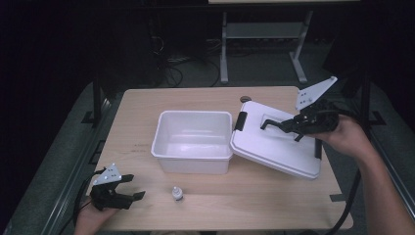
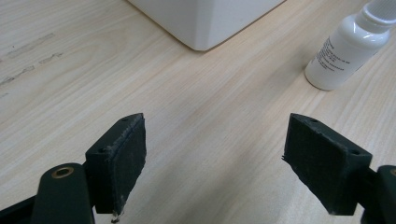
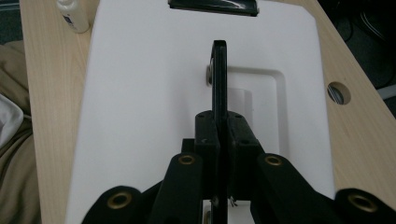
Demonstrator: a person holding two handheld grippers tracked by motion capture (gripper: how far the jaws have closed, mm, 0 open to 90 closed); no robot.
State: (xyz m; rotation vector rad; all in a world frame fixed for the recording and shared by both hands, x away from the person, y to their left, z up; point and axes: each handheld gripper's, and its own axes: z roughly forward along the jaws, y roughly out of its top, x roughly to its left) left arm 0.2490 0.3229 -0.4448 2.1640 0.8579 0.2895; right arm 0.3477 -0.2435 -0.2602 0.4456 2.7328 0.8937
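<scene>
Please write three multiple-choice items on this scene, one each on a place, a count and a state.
1. Where does the small white bottle stand?
A. inside the bin
B. on the table in front of the bin
C. on the lid

2. How many things lie inside the white bin?
A. none
B. one
C. three

3. How is the right gripper?
A. open above the bin
B. shut on the lid's black handle
C. holding the bottle

Key: 1 B, it stands on bare wood on the near side of the bin; 2 A, the bin's floor is bare; 3 B, the jaws clamp the thin handle of the lid.
</scene>
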